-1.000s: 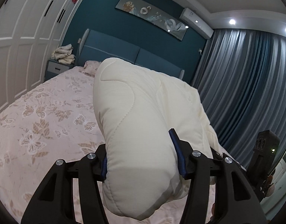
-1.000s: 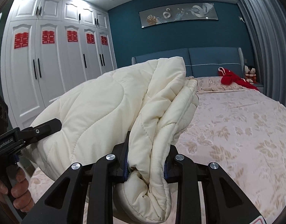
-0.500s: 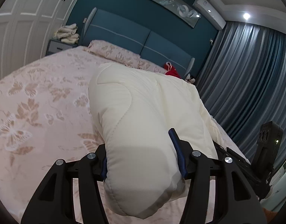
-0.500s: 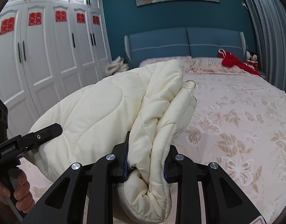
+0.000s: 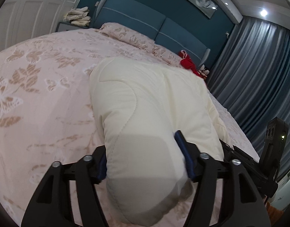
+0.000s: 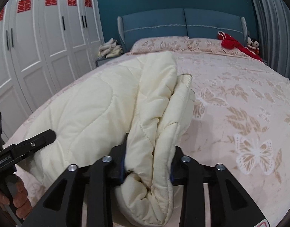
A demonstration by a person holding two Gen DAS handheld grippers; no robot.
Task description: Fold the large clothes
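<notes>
A cream quilted garment (image 5: 145, 102), folded into a thick bundle, stretches between both grippers and hangs low over the floral bed (image 5: 41, 94). My left gripper (image 5: 141, 147) has one end of it between its blue pads. Its jaws are opening, though the puffy fabric still fills the gap. In the right wrist view the garment (image 6: 92, 109) bunches into several layers between the pads of my right gripper (image 6: 148, 145), whose jaws are opening too. The left gripper (image 6: 41, 138) and the hand (image 6: 18, 198) holding it show at the lower left there.
The pink floral bed (image 6: 239, 104) spreads ahead, with a blue headboard (image 6: 182, 22) behind. A red cloth (image 6: 230, 41) lies near the pillows. Folded linen (image 6: 110, 49) is stacked on a nightstand. White wardrobes (image 6: 41, 47) line the left, and grey curtains (image 5: 258, 75) the right.
Both grippers have sunk toward the bed with the garment, which now hangs just over the bedspread. The pads of both stand slightly wider apart than before.
</notes>
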